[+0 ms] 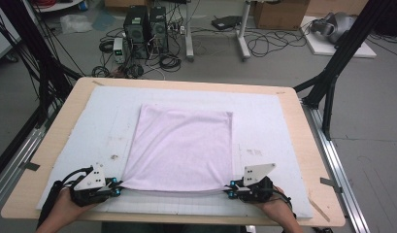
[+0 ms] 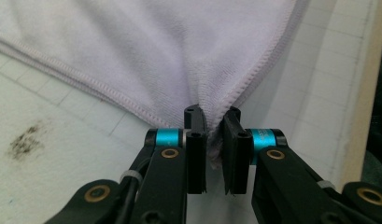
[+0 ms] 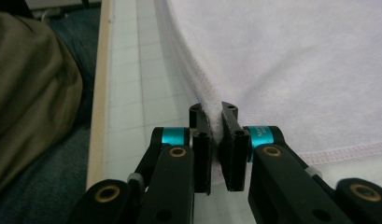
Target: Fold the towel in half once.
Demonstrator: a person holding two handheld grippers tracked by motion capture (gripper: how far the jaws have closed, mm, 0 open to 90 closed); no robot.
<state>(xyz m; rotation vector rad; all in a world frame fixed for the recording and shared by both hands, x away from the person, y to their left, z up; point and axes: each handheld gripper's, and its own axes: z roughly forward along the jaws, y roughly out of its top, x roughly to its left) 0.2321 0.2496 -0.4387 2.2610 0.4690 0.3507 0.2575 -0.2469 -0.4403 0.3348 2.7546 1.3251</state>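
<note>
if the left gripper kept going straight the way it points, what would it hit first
The lilac cloth itself: the left gripper already pinches its near corner, and the rest spreads flat on the white mat straight ahead.

- My high view looks forward and down from above the near table (image 1: pixel 303 145) edge, taking in the whole top.
- My left gripper view sits very close, facing a cloth (image 2: pixel 146 51) corner.
- My right gripper view is equally close; all three share that cloth.

1. The wooden table (image 1: pixel 65 116) holds a big white mat (image 1: pixel 264 126) that covers most of its top.
2. A light purple cloth (image 1: pixel 181 145) lies flat on the mat, nearer the front edge.
</note>
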